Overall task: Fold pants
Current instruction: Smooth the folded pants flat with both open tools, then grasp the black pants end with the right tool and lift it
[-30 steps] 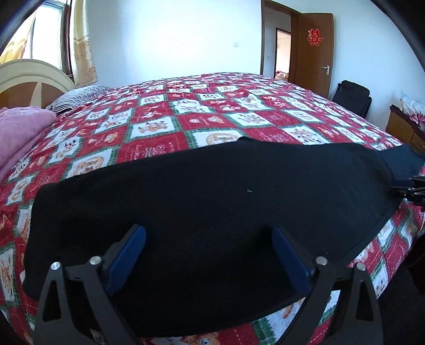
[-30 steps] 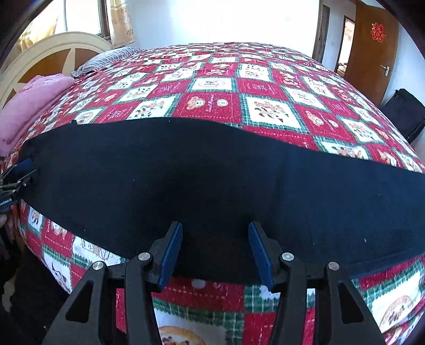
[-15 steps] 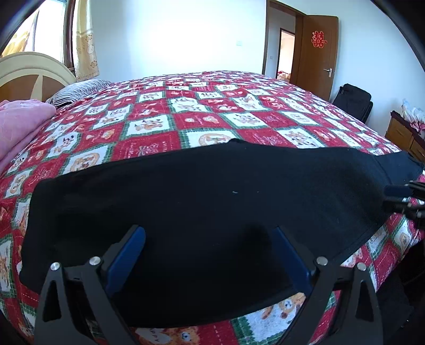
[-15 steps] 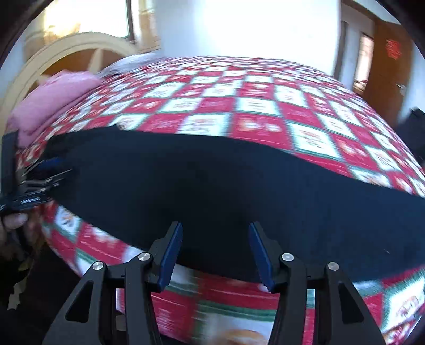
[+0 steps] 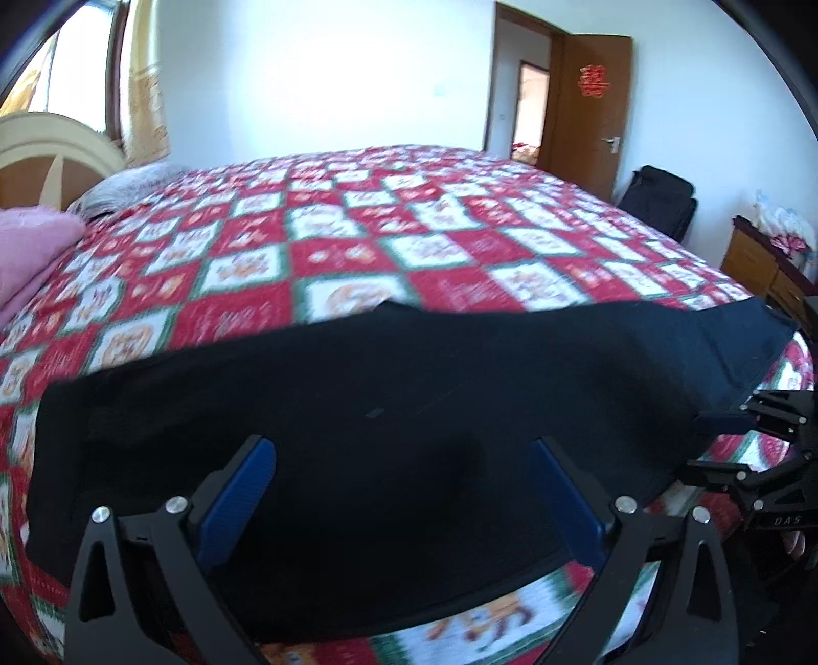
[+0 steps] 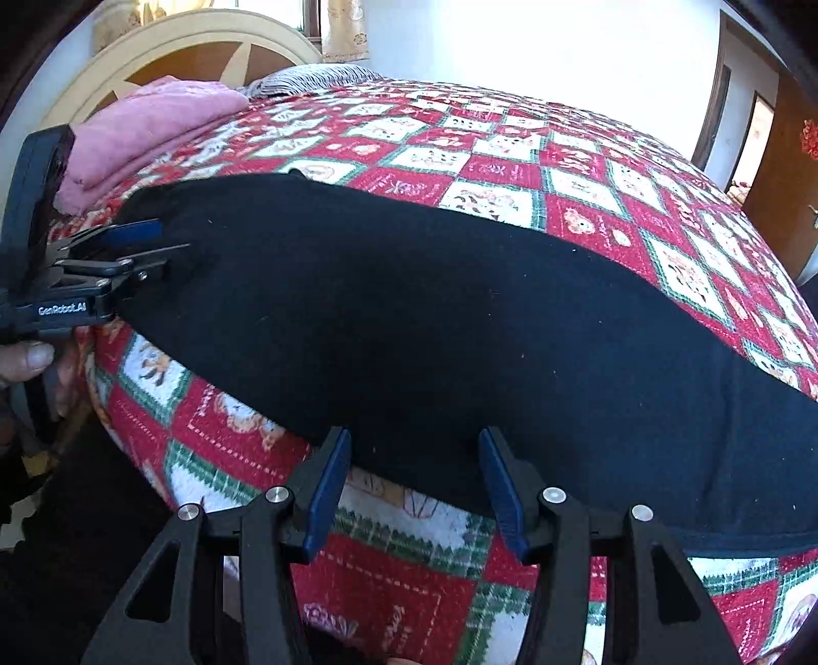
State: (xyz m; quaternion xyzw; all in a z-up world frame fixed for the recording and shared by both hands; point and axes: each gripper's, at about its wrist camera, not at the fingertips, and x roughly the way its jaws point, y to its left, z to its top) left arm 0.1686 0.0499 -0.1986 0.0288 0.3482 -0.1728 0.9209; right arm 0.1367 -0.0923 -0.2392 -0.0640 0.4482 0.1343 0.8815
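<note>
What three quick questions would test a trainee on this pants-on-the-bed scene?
1. True or false: the pants lie flat on the quilt, near its front edge.
2. What lies folded by the headboard? A: pink blanket. B: yellow towel. C: blue jacket.
3. Fill in: the left gripper and the right gripper both have their jaws ____.

Key: 1 true; 2 A; 3 open.
</note>
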